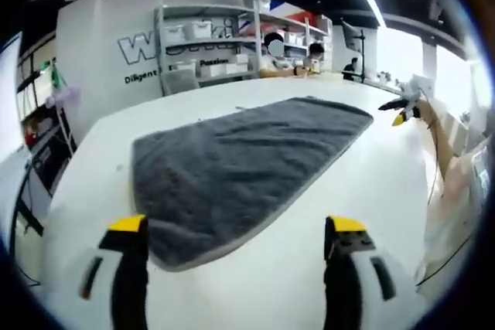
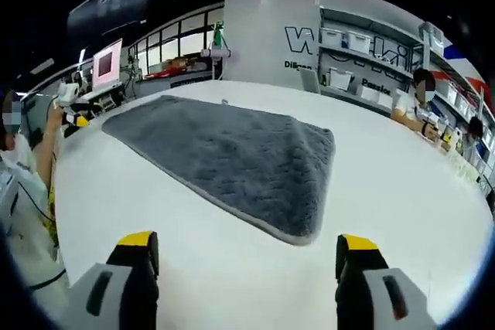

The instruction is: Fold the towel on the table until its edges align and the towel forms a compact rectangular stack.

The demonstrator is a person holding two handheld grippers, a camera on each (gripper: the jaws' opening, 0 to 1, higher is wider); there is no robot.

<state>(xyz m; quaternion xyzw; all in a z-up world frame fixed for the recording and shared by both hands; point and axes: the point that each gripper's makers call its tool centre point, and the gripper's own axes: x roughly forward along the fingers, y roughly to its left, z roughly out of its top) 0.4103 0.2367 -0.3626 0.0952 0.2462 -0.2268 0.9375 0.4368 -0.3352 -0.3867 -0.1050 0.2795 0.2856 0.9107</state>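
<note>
Both tongs (image 1: 240,233) (image 2: 247,249) short of towel (image 1: 240,164).

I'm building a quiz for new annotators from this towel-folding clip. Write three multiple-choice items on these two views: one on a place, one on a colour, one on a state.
1. Where does the towel lie?
A. Spread flat on the white table
B. Draped over a shelf
C. Hanging from a gripper

2. What colour is the towel?
A. Red
B. Dark grey
C. Yellow

3. What state is the left gripper in?
A. Shut on the towel
B. Shut on nothing
C. Open, fingers apart and holding nothing

Answers:
1. A: both views show it lying flat on the tabletop, unfolded.
2. B: its pile reads dark grey against the white table in the left and right gripper views.
3. C: in the left gripper view its yellow-tipped fingers stand wide apart short of the towel's near edge; the right gripper stands open likewise.
</note>
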